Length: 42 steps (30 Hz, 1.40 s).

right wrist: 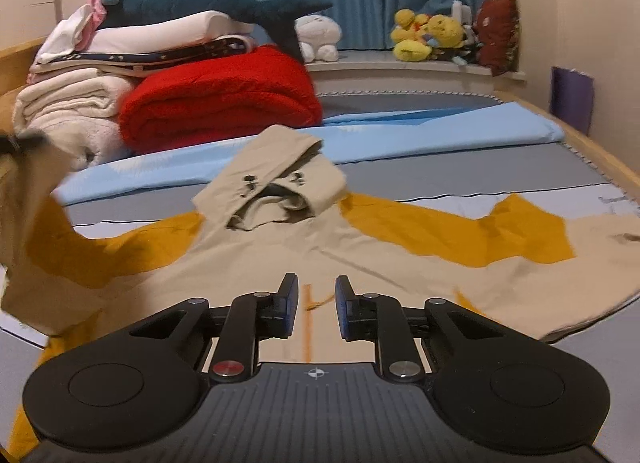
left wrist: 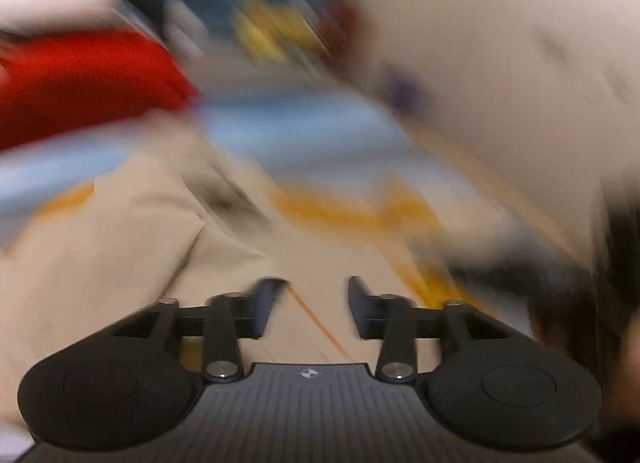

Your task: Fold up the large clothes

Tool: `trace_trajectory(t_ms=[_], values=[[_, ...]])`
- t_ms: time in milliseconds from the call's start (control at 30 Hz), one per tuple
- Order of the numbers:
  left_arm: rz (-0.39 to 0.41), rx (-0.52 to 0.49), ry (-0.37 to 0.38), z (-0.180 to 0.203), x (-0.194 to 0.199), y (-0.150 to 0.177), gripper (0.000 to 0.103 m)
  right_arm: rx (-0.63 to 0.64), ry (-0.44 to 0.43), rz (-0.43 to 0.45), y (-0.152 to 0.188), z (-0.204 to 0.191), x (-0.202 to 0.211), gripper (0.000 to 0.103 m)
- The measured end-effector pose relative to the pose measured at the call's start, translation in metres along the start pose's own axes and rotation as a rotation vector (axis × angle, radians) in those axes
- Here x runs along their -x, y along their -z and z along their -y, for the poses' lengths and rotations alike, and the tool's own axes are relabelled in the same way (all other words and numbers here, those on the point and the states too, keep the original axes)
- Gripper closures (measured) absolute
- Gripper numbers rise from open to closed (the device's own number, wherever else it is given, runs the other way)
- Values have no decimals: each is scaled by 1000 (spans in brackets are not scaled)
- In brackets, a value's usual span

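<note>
Hooded jacket spread flat on bed.
Left gripper and right gripper: jaws parted, holding nothing.

beige-and-mustard hooded jacket spread, seemingly face-down.

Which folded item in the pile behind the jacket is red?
The fleecy red blanket, at the front right of the pile; the folded pieces beside and above it are cream, white or navy.
</note>
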<state>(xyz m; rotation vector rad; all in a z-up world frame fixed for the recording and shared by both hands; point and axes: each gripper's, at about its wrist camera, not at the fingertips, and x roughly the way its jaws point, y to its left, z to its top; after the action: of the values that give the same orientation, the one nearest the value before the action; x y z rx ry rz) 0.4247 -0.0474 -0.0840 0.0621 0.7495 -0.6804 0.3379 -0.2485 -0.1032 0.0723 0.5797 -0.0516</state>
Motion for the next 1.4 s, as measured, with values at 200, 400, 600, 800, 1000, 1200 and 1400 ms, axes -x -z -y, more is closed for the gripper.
trace_trajectory(t_ms=[200,400,600,800,1000,1200,1400], values=[[-131,25,-216,8,14,24,58,-110,52,14,-11,27,13,77],[27,332,-464,-52,75,18,58,-135,-19,43,-15,20,21,80],[-4,390,-557,-96,56,49,63,-62,-129,29,-7,-23,13,94],[-12,318,-595,-123,21,32,63,109,-268,-76,16,-77,-11,90],[-39,399,-612,-153,21,34,63,287,-301,-150,37,-122,-31,64],[-88,469,-618,-169,20,33,63,548,-257,-204,69,-160,-51,53],[-96,504,-591,-174,18,30,63,707,-184,-229,92,-179,-71,53]])
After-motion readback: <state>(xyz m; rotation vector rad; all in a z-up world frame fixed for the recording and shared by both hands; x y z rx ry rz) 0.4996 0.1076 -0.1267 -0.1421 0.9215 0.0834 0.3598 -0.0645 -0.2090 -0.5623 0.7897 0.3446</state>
